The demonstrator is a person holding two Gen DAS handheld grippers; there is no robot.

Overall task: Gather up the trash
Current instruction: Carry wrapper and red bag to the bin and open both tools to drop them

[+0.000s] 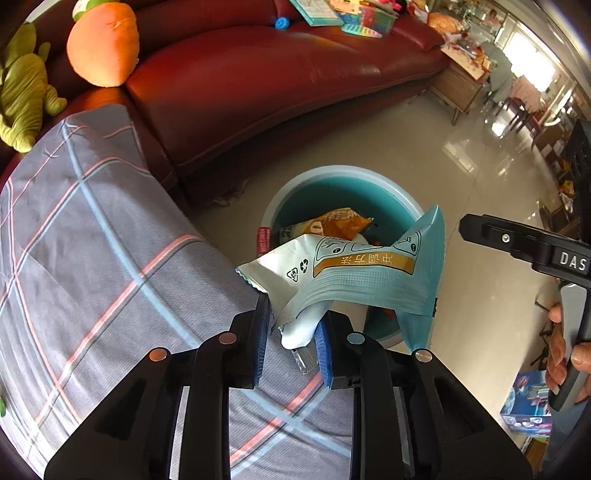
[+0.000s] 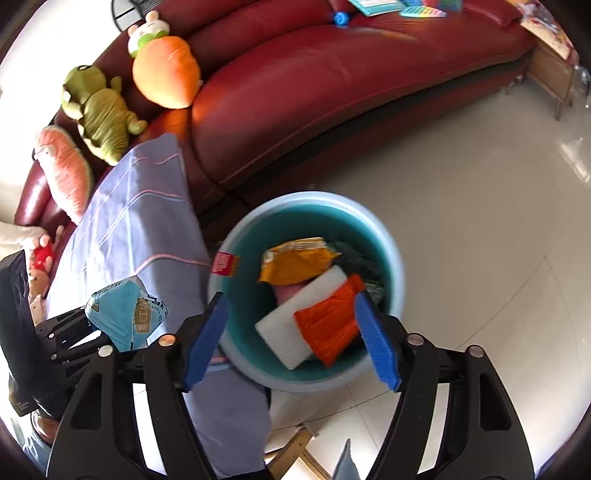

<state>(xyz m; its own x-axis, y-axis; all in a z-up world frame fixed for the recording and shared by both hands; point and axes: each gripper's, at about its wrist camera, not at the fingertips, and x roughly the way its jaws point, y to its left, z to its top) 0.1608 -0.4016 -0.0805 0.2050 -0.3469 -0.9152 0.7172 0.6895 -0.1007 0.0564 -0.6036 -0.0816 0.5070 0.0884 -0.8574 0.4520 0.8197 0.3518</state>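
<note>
a: location type?

b: a home, specifically a living room. a long curved red leather sofa (image 2: 332, 92) occupies the upper part of both views.

a: supporting items?

b: plush toys sit at one end of the sofa: an orange carrot plush (image 2: 164, 74), a green dinosaur plush (image 2: 99, 110), a pink plush (image 2: 66, 170). books and colourful papers (image 1: 332, 14) lie farther along the seat. the floor (image 2: 480, 221) is glossy pale tile. a small blue waste bin (image 2: 388, 236) stands on it beside a checked grey cloth (image 1: 92, 221).
</note>
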